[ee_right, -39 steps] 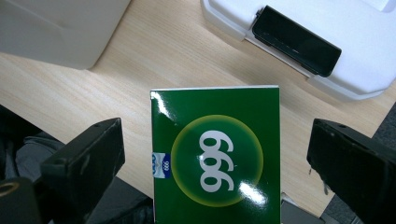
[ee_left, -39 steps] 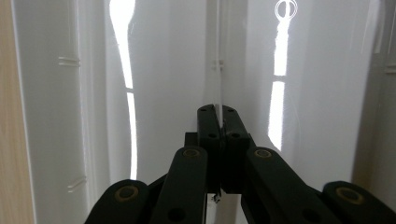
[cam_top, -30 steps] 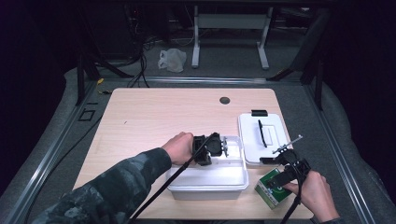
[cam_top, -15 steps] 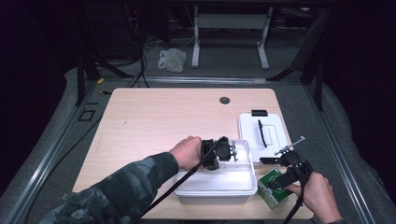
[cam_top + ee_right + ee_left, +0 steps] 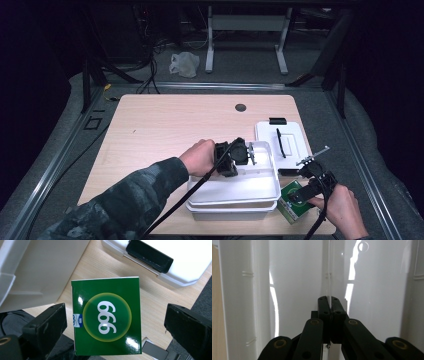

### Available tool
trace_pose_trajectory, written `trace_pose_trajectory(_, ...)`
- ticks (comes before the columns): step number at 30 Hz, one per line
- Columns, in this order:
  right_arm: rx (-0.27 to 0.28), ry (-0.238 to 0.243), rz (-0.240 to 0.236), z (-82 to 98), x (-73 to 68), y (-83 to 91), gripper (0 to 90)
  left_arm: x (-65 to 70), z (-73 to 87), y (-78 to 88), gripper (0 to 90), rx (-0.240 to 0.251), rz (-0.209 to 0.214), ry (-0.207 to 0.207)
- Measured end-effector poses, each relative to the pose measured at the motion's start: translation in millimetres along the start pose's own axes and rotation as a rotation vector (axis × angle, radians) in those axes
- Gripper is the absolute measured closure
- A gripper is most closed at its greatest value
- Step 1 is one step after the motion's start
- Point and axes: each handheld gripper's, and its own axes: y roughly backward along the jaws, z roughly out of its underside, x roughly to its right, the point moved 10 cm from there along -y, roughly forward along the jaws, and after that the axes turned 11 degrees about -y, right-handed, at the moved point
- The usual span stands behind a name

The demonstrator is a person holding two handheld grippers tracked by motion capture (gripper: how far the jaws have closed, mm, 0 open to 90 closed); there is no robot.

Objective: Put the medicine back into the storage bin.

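My left gripper [image 5: 246,154] is shut on the thin rim of a white plastic tub [image 5: 235,186], which it holds tilted up off a second white tub [image 5: 232,212] beneath it. In the left gripper view the jaws [image 5: 328,300] meet on that thin white edge, with the tub's glossy inside [image 5: 294,285] beyond. A green box [image 5: 107,317] marked 999 lies on the table near the front right corner [image 5: 291,201]. My right gripper [image 5: 116,325] hovers over it [image 5: 301,192], open, one jaw to each side and neither touching.
A white lid [image 5: 281,141] with a black handle and a black latch [image 5: 277,121] lies right of the tubs, close to the table's right edge. The wooden table [image 5: 165,130] has a round cable hole [image 5: 240,107] at the back. Dark floor surrounds it.
The left hand has risen and moved right with the white tub's rim in its jaws, so the tub now stands lifted above the one below. The right gripper has stayed over the green box.
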Motion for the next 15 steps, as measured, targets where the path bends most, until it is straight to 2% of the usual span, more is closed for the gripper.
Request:
trace_pose_trajectory(3,-0.002,0.002,0.002,0.7,1.4,-1.1,4.0,-2.9,2.0,8.7,89.2,0.003,-0.014,0.023)
trace_pose_trajectory(4,-0.003,0.001,0.001,0.8,1.7,-1.4,4.0,-5.5,5.6,16.6,89.2,0.003,-0.026,0.051)
trace_pose_trajectory(5,-0.003,0.001,0.001,0.8,1.7,-1.4,4.0,-5.5,5.6,16.6,89.2,0.003,-0.026,0.051)
trace_pose_trajectory(6,-0.005,0.001,0.002,1.0,2.3,-2.1,4.0,-7.9,10.2,23.5,89.2,0.002,-0.042,0.080)
trace_pose_trajectory(7,-0.005,0.000,0.003,1.1,2.5,-2.3,4.0,-7.9,10.2,23.5,89.2,0.002,-0.042,0.080)
trace_pose_trajectory(8,-0.003,0.000,0.004,0.9,2.6,-2.5,4.0,-9.4,15.4,30.1,89.2,0.000,-0.054,0.113)
trace_pose_trajectory(10,-0.006,-0.001,0.006,0.9,2.4,-2.3,4.1,-11.0,21.3,36.5,89.1,-0.004,-0.066,0.147)
trace_pose_trajectory(11,-0.006,-0.001,0.006,0.9,2.4,-2.3,4.1,-11.0,21.3,36.5,89.2,-0.004,-0.066,0.147)
trace_pose_trajectory(13,-0.006,0.000,0.004,1.6,3.1,-3.2,4.2,-15.2,31.6,46.6,89.1,-0.004,-0.098,0.194)
trace_pose_trajectory(15,-0.007,-0.003,0.006,2.0,3.7,-3.5,4.2,-16.9,35.7,49.7,89.1,-0.005,-0.106,0.209)
